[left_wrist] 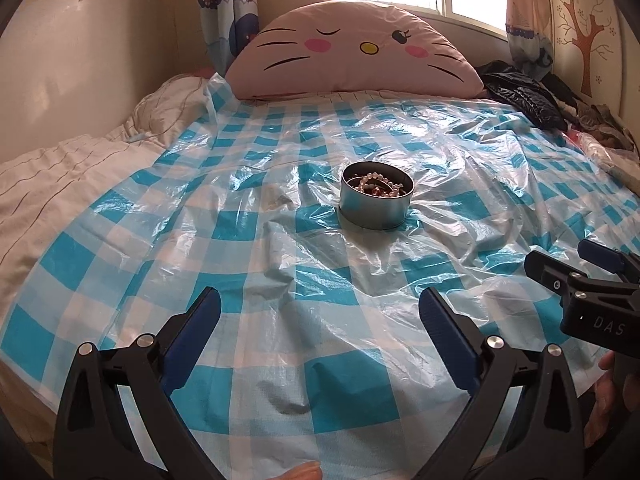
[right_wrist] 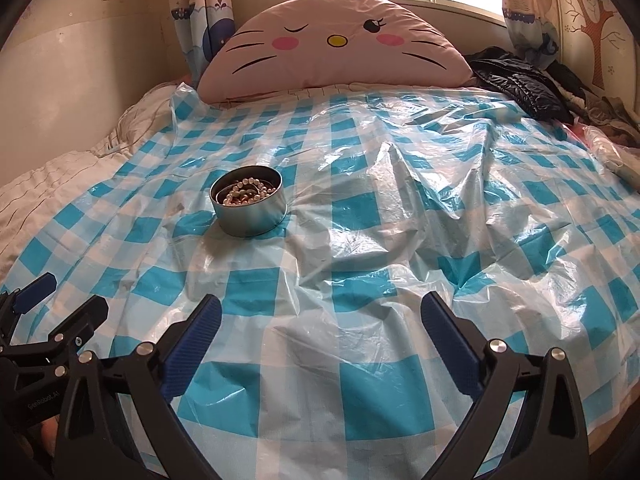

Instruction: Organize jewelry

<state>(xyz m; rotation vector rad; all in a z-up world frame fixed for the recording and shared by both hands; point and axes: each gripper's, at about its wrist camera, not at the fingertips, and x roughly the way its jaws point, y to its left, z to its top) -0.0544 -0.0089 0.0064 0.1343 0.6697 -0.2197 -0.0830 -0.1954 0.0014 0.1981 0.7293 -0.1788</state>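
A round metal tin (left_wrist: 376,212) stands on the blue-and-white checked plastic sheet (left_wrist: 240,240) that covers the bed. Inside it lie pearl-like bead strands (left_wrist: 378,186) and some darker beads. My left gripper (left_wrist: 320,300) hovers over the near part of the sheet, short of the tin, open with nothing between its blue pads. My right gripper (left_wrist: 560,254) shows at the right edge, also open and empty. In the right wrist view the tin (right_wrist: 250,220) sits ahead to the left, the right gripper (right_wrist: 321,303) is wide open, and the left gripper (right_wrist: 71,292) is at the lower left.
A pink cat-face pillow (left_wrist: 352,48) leans at the head of the bed under the window. A black jacket (left_wrist: 520,96) and a heap of clothes (left_wrist: 600,124) lie at the far right. A cream blanket (left_wrist: 52,184) is bunched along the left by the wall.
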